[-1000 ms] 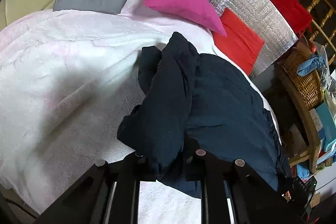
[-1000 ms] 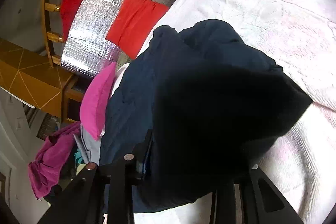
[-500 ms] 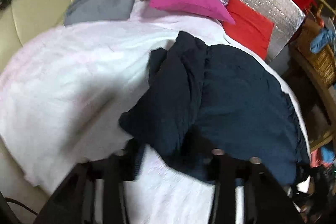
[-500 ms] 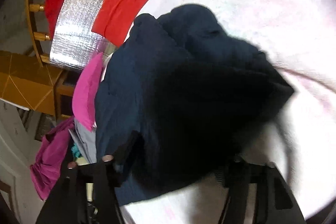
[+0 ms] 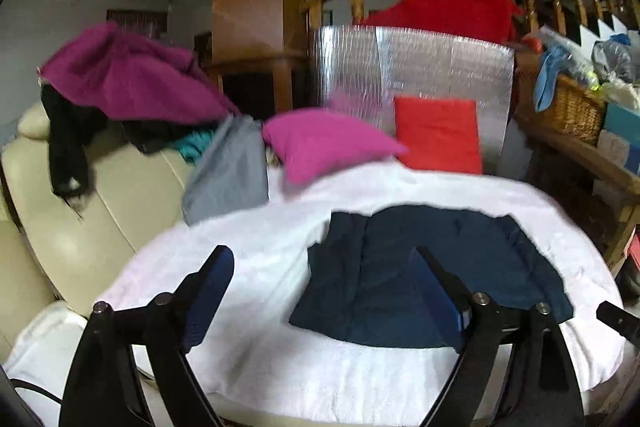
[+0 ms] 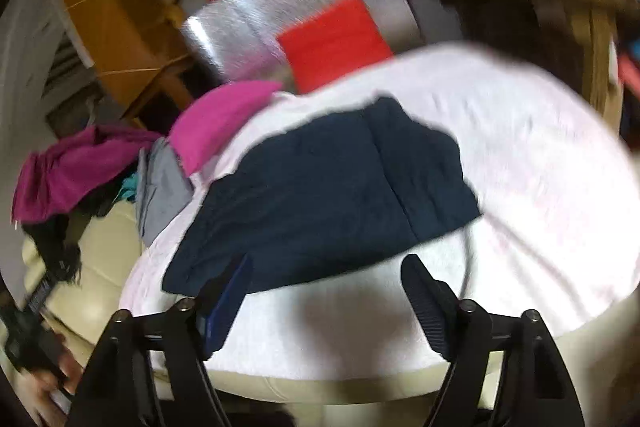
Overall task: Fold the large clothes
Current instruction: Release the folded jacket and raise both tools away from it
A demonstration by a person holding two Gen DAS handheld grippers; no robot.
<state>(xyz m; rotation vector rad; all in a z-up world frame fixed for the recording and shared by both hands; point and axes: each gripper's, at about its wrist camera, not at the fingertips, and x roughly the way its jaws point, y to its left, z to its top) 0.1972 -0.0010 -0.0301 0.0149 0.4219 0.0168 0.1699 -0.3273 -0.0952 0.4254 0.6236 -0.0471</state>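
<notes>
Both jaws have just been opening and now stand wide with nothing between them: your left hand-held gripper (image 5: 324, 267) and right hand-held gripper (image 6: 328, 275) hang above the dark navy garment (image 6: 320, 195), which lies folded flat on the white blanket (image 6: 540, 167). Before regripping, pick matching corners of its near edge and keep the layers aligned

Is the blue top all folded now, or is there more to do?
Mostly done, it seems. The blue top lies flat on the white blanket in a tidy folded block, one edge turned over. In hand: nothing. The left gripper and right gripper have just been opening, with no cloth between the jaws. Left: perhaps one more fold, and the purple heap and grey garment look unfolded.
</notes>
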